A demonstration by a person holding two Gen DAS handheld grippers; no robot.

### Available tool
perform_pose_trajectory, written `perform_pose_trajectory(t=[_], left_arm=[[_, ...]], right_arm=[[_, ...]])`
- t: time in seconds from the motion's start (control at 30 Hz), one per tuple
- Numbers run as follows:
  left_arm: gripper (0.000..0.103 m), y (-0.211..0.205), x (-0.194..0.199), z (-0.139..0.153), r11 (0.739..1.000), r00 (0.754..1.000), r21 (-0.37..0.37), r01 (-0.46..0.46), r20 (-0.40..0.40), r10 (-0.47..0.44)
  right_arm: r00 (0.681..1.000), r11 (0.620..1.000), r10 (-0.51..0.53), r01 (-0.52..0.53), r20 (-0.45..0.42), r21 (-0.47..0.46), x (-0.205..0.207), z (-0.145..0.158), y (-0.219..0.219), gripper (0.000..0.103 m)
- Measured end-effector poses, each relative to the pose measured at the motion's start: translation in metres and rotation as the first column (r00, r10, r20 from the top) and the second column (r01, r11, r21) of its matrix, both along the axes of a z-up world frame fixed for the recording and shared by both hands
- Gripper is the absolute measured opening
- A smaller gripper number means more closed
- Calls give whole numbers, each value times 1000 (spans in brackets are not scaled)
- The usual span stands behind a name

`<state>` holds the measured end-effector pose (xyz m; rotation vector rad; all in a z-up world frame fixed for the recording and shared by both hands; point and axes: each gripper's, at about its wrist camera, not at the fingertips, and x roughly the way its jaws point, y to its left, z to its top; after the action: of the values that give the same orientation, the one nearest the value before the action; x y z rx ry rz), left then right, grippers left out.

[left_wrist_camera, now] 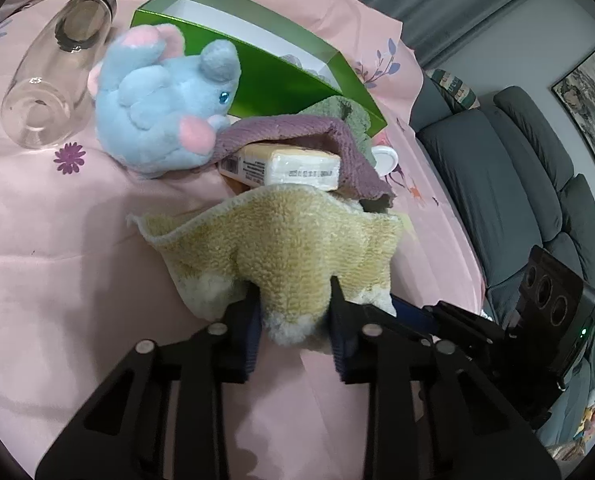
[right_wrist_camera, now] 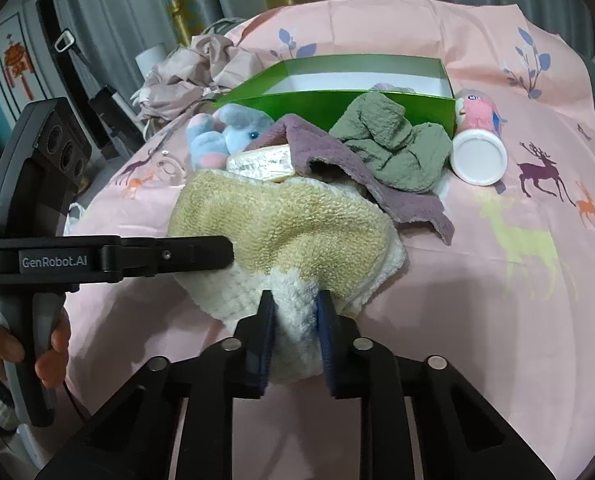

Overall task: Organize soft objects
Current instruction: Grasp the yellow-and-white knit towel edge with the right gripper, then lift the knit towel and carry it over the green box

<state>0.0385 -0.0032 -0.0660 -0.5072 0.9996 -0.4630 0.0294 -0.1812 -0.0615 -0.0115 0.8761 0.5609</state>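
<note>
The pink cloth-covered table [right_wrist_camera: 497, 320] printed with deer and leaves carries everything. At its far side stands an open green cardboard box [right_wrist_camera: 337, 102], the likely home for the soft things. Nearest the cameras lies the tan-and-cream fluffy towel [left_wrist_camera: 281, 240], crumpled at the front of the pile. It looks light, limp and easily bunched, so a pinch on its near edge suits it, and both claws have that: the left gripper [left_wrist_camera: 295, 312] and the right gripper [right_wrist_camera: 295, 312] are each clamped narrow on a fold. Against its far edge rest a mauve fleece cloth [right_wrist_camera: 361, 168], a wrapped soap-like bar [left_wrist_camera: 285, 162], a blue plush mouse [left_wrist_camera: 165, 108] and an olive-green cloth [right_wrist_camera: 393, 144], which lifting may drag. A clear glass bottle [left_wrist_camera: 53, 76] lies apart.
</note>
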Motion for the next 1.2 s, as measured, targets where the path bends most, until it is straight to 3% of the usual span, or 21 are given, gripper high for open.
perform_pose_trajectory(t=[0.43,0.77,1.2], left_arm=[[18,7,-28,51,998,989,37,-55,137,50],[16,6,-41,94,996,964,61,-66,260,48],[16,13,-52,131,995,930,53,-89,362,64]], right_arm=[[989,993,86,-96,119,73,-25,40,18,15],[964,983,101,-134,248,121,-43,82,24,15],[929,974,126,-181,348,133,-52,115,34,15]])
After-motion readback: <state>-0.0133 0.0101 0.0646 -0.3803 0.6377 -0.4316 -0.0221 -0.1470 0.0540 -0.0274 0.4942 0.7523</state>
